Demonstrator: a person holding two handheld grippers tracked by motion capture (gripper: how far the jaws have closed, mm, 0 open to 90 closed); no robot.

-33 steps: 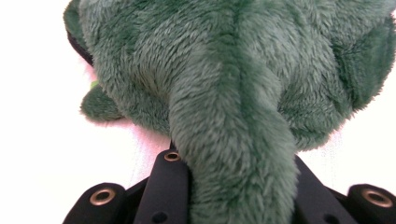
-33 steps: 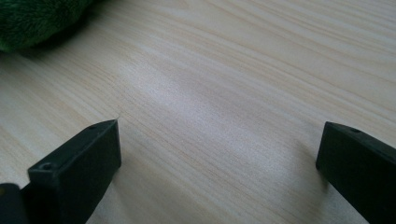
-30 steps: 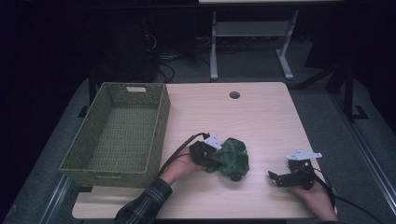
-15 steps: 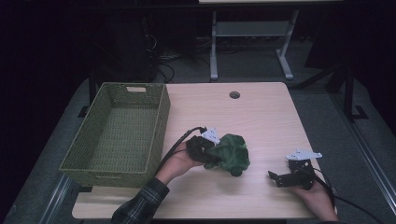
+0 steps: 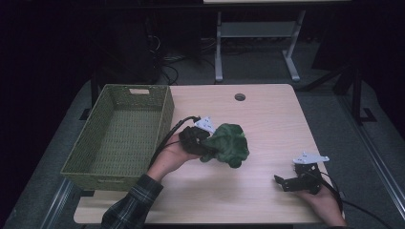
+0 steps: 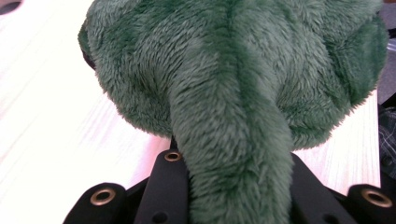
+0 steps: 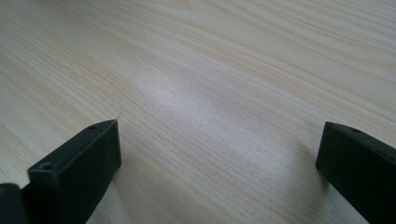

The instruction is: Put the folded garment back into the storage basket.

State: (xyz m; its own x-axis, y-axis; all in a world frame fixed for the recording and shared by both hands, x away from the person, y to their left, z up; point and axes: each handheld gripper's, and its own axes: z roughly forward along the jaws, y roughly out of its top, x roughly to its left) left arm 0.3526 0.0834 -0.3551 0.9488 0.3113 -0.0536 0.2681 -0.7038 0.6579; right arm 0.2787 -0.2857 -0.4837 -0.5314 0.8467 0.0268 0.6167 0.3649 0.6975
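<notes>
A dark green plush toy [image 5: 228,144] hangs just above the middle of the wooden table [image 5: 267,119]. My left gripper [image 5: 203,145] is shut on it, at its left side. In the left gripper view a long furry part of the plush toy [image 6: 233,140] runs down between the two black jaws, which clamp it. My right gripper [image 5: 282,183] rests near the table's front right edge, open and holding nothing. Bare wood lies between its spread fingers [image 7: 79,163] in the right gripper view.
A green woven basket [image 5: 95,164] stands at the table's left side, with nothing in it. A round cable hole [image 5: 239,97] sits near the far edge. Beyond the table are a metal frame's legs [image 5: 218,52] and cables on a dark floor.
My left gripper has lifted the plush toy slightly and carried it a little to the left and away, toward the basket. The right gripper has stayed put.
</notes>
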